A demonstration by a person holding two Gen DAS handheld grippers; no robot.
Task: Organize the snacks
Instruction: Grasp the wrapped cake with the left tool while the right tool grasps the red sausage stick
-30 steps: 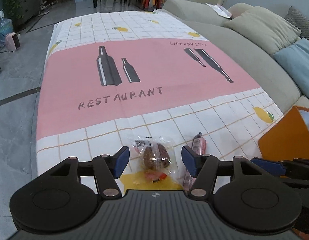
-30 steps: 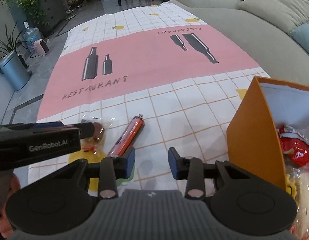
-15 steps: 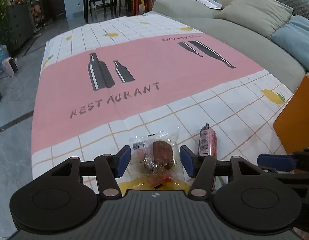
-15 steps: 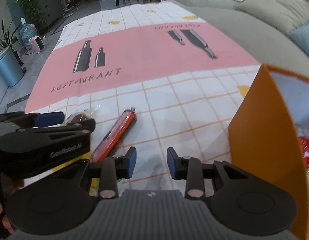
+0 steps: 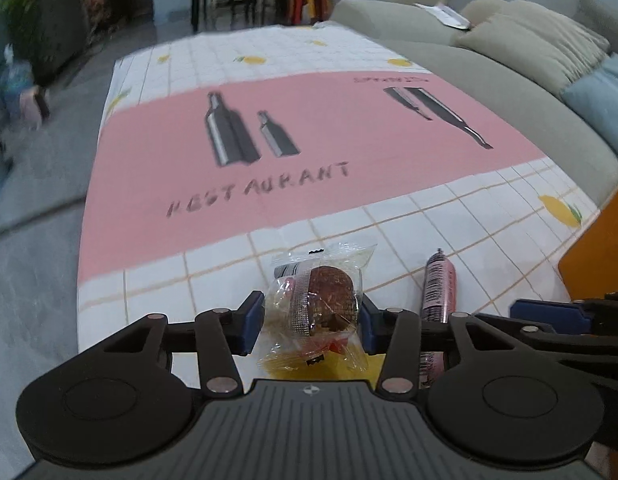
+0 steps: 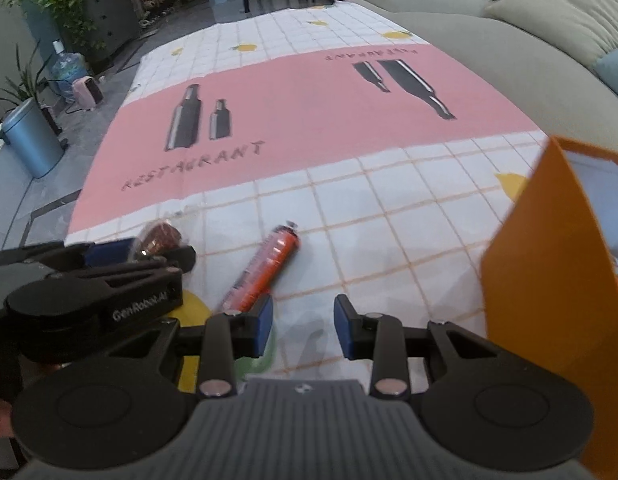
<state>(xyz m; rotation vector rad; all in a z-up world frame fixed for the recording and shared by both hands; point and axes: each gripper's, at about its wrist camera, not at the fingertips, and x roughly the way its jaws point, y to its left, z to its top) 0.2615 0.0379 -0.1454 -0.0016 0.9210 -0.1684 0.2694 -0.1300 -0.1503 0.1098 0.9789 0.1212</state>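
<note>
Two handheld tongs work low over a cloth-covered surface [image 5: 213, 280] w/ pink band, bottle prints and the word RESTAURANT. At far left of the right wrist view, a blue-grey bin [image 6: 31, 140], a water jug [image 6: 67, 70] and potted plants [image 6: 75, 4] stand on the grey floor. Left tongs [image 5: 311, 322] sit at the near edge of the cloth, jaws roughly half spread, blue pads on either side of a clear-wrapped brown cake snack [image 5: 323, 300]; left pad looks just apart from the wrapper, right pad is at its edge, and a firm grip can't be confirmed. The snack lies on the white checked part, partly over a yellow lemon print. Just beside it to the right lies a pink-red sausage stick [image 5: 439, 286], flat on the cloth, its tip pointing away from the camera; the right wrist view shows it [image 6: 265, 268] angled, between the two tools. Right tongs [image 6: 303, 326] hover above bare checked cloth, jaws moderately apart, holding nothing; one blue pad of it shows at the right edge of the left wrist view. Further right stands an orange box [image 6: 549, 280], open at top, red packaging showing inside at the frame edge. Grey sofa [image 6: 489, 28] w/ cushions runs along the right side.
</note>
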